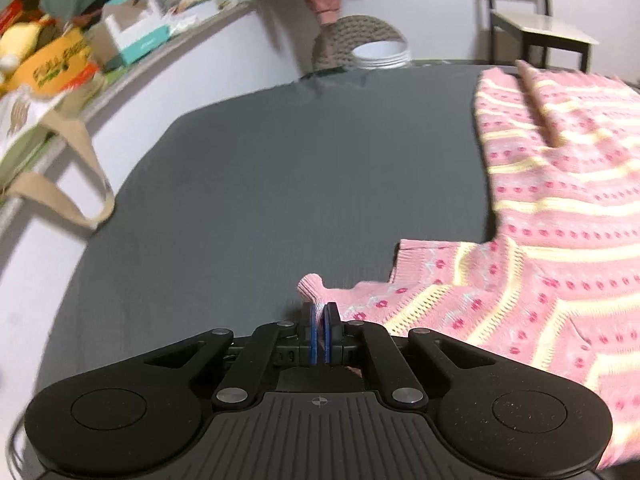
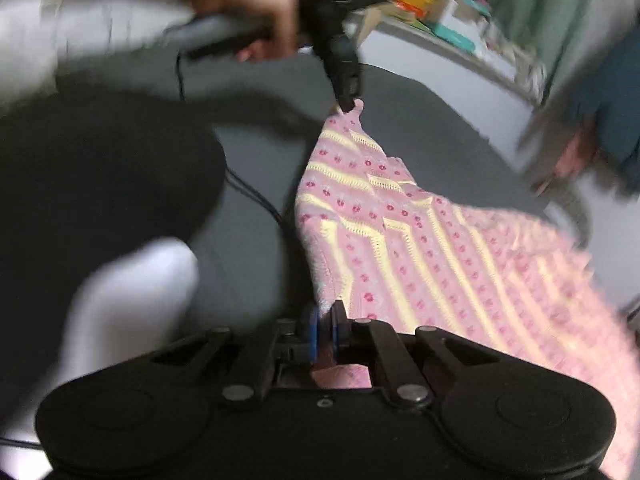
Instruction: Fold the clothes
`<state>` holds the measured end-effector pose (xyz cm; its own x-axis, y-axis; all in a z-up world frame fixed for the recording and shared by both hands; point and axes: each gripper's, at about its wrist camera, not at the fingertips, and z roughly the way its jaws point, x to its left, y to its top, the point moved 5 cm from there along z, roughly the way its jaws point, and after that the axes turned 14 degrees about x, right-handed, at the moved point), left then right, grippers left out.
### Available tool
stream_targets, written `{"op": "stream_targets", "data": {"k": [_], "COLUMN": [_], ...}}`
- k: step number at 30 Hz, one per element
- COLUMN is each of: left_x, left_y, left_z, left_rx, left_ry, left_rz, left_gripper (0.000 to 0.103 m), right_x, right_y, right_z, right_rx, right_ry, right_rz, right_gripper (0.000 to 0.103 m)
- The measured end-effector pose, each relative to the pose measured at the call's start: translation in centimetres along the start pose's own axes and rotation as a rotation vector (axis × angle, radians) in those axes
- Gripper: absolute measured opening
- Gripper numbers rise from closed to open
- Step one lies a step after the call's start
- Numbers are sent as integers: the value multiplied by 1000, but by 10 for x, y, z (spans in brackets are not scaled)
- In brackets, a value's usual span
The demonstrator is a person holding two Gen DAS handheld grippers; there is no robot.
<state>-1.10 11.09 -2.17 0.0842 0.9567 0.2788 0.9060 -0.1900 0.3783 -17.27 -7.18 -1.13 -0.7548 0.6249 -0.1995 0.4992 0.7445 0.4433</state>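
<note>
L wrist view: left gripper (image 1: 320, 330) sits at 6 o'clock, blue pads (image 1: 313, 334) pinched together on a ribbed corner of the pink knit sweater (image 1: 552, 216). A nub of ribbing pokes up just above the fingertips. Sweater = pink w/ pale yellow stripes + rows of darker pink dots. It runs from the gripper out toward 3 o'clock, the far part lying spread on the dark grey table (image 1: 280, 168) at 1–3 o'clock. A second ribbed edge lies on the table just beyond the held corner, approx 4 o'clock of frame centre.

Background, L view: cluttered shelf (image 1: 120, 68) at 10 o'clock w/ boxes, a yellow item, a tote bag (image 1: 48, 160) w/ tan straps hanging over the edge. White round container (image 1: 382, 54) at 12 o'clock past the table's far edge. Chair (image 1: 536, 20) at 1 o'clock.

R wrist view (blurry): right gripper (image 2: 325, 330) at 6 o'clock, clamped on a sweater edge; pink fabric shows between and behind the pads. Sweater stretches from here up to 12 o'clock, where the left gripper (image 2: 347, 98) grips its far corner, a hand (image 2: 260, 20) on the handle. Cloth between the two grippers is lifted off the table at that edge; the rest fans out toward 4 o'clock. Thin black cable (image 2: 256, 196) crosses the table at 9–10 o'clock of the sweater.
</note>
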Motion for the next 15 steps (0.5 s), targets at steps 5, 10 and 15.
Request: {"op": "stream_targets", "data": {"k": [5,10,15], "left_x": [6,7,22], "left_y": [-13,-38,-48], "left_z": [-27,14,30], "left_rx": [15,152,225], "left_ry": [4,-61,-167], "left_rz": [109,80,-63], "left_gripper": [3,3,13], "right_x": [-16,-4,0], "right_y": [-12,-22,-27], "right_z": [-21,18,30], "right_rx": [13,121,179], "right_ry": [141,149,196], "right_rz": [54,92,129], "right_gripper": [7,7,32]}}
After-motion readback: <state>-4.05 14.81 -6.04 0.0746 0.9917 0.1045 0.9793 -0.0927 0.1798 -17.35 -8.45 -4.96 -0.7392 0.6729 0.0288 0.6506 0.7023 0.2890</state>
